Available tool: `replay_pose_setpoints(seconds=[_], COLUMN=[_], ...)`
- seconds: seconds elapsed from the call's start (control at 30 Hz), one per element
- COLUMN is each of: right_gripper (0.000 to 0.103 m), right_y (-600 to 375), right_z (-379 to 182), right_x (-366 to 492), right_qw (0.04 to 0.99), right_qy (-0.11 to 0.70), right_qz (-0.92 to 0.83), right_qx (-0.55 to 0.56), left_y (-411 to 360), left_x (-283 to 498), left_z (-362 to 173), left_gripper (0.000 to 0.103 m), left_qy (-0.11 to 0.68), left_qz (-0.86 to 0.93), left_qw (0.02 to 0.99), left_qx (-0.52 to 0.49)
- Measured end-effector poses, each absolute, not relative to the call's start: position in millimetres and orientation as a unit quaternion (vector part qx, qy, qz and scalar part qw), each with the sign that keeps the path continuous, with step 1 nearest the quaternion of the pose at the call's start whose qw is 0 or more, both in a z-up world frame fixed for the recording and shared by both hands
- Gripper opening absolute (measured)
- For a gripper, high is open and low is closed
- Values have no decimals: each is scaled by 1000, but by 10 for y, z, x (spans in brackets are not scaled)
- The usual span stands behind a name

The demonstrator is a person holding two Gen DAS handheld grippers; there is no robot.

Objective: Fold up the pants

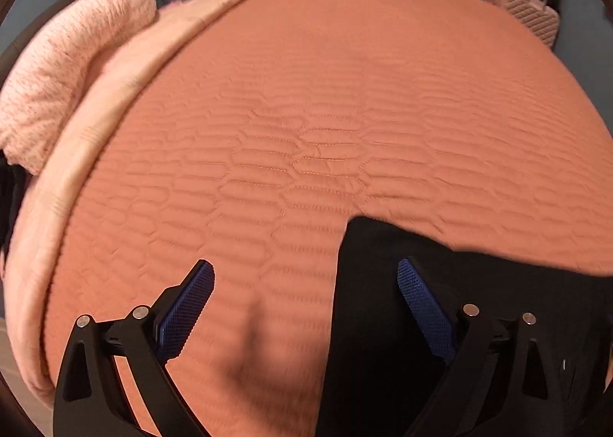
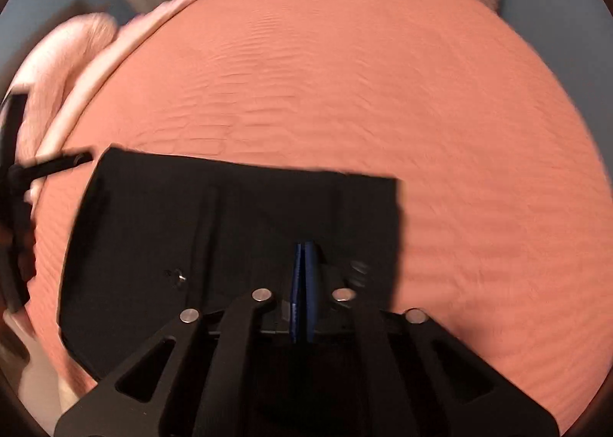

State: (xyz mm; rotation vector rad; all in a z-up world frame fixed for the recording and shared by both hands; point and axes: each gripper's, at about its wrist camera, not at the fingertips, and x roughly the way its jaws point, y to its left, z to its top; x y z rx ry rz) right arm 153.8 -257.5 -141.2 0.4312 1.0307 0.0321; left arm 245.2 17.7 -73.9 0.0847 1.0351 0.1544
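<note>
Two grippers: both over the bed, one working, one idle
Pants location: black pants [image 2: 230, 245] lie on the orange quilted bedspread [image 1: 345, 111], near edge of the bed, straight far edge and squared corners
Progress: looks partly folded, judging by the compact rectangular shape; how many folds are in is not readable from black-on-black cloth
Left to do: probably at least one more fold plus flattening, judgement only
Right gripper [image 2: 304, 268]: blue pads pressed together, no visible gap; sits on the pants near their right side; seems to pinch cloth, but the fabric between the pads is too dark to confirm
Left gripper [image 1: 306, 306]: jaws wide apart, holding nothing
Left fingers: one blue pad [image 1: 187, 306] hangs over bare bedspread, other pad [image 1: 421, 306] over the pants' left corner; contact with cloth cannot be told
Image quality: motion blur in both views, worse on the right wrist
Surroundings: pink fuzzy blanket [image 1: 69, 65] at far left of the bed, pink suitcase [image 1: 532, 11] beyond the far corner, curtains behind
</note>
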Motion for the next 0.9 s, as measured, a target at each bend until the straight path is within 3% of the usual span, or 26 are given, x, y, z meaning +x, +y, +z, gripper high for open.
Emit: replay_pose_setpoints(seconds=[0.07,0.23,0.37,0.57,0.9], right_gripper=[7,3,7,10,10], right_y=[-2557,-2177,-2443,-2095,-1713], right_z=[-1165,-1372,-1148,-520,-153], right_x=[1265,914,524,116,-72], right_qw=[864,856,860,896,912], right_qy=[461,506,479,428,397], right_qz=[-5,37,-13,8,20], right_qx=[202,94,178,118,103], left_y=[116,-109,48,8,-419], left_x=[2095,1273,1049,846,420], left_z=[-594,-818,-1130,-729,-99], left_gripper=[94,96,96,95,96], left_qy=[479,502,530,511,464], left_qz=[57,33,52,51,18], left_qw=[874,860,843,856,884], left_qx=[65,88,79,57,55])
